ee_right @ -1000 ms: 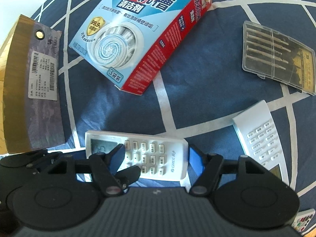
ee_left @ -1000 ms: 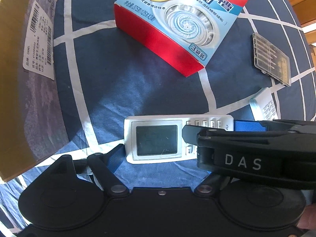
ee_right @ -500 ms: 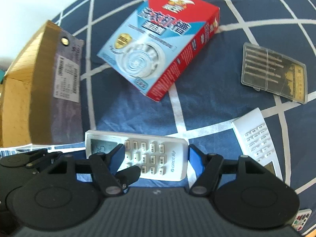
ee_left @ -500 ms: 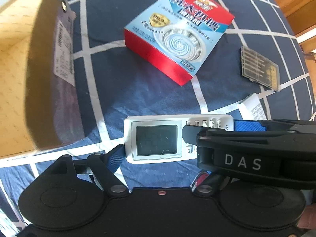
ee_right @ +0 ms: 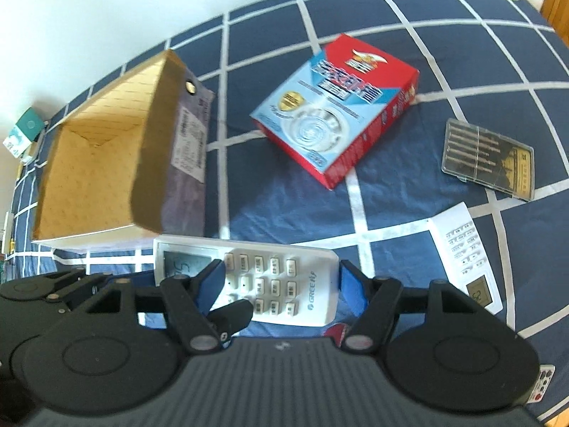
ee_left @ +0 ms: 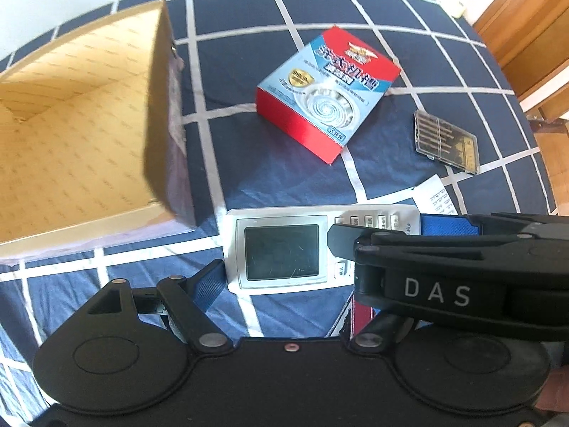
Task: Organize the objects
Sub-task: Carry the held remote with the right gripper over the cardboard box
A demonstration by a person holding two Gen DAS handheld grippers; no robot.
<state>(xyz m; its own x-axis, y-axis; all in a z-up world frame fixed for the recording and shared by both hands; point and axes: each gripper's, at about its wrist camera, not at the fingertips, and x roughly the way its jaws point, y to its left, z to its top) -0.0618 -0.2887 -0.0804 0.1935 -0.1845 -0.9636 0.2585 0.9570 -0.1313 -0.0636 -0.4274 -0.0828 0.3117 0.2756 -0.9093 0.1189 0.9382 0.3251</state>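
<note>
White remote (ee_right: 245,281) gripped end to end by both claws, left claw (ee_left: 320,259) and right claw (ee_right: 281,284), long axis crosswise; open cardboard box (ee_right: 103,174) lies ahead-left, nearer the left claw.

This looked like a bedroom in a home. The things lay on a bed covered by a navy sheet (ee_right: 409,220) with a white grid, under a plain white wall (ee_right: 106,17). Wooden furniture (ee_left: 526,35) stood past its right edge. Household items were spread over it: 2 air-conditioner remotes (ee_right: 270,281) (ee_right: 466,252), a washing-machine cleaner box (ee_right: 334,106) and a cardboard box (ee_right: 103,170).
</note>
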